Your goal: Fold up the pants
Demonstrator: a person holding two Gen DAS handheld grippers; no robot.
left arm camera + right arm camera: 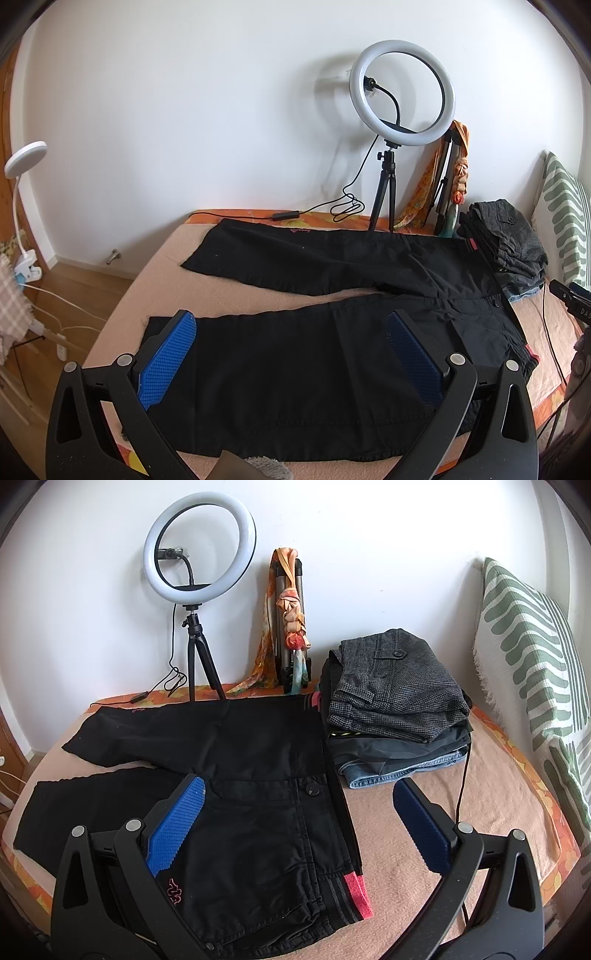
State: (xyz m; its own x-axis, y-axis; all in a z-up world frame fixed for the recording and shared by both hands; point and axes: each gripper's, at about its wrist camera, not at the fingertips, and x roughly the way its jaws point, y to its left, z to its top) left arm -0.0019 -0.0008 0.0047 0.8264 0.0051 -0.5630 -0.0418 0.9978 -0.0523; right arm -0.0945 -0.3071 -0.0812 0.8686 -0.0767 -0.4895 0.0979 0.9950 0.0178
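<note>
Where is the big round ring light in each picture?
Left wrist view: the ring light is upper right of centre, on its tripod by the wall, behind the black pants.
Right wrist view: the ring light is upper left, also behind the pants.
Shared landmark: the orange scarf hangs just right of it.

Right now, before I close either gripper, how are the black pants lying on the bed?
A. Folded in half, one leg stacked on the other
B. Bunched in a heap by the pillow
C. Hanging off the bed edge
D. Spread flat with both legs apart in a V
D: the black pants lie flat on the bed, their two legs splayed apart with bedding showing between them.
</note>
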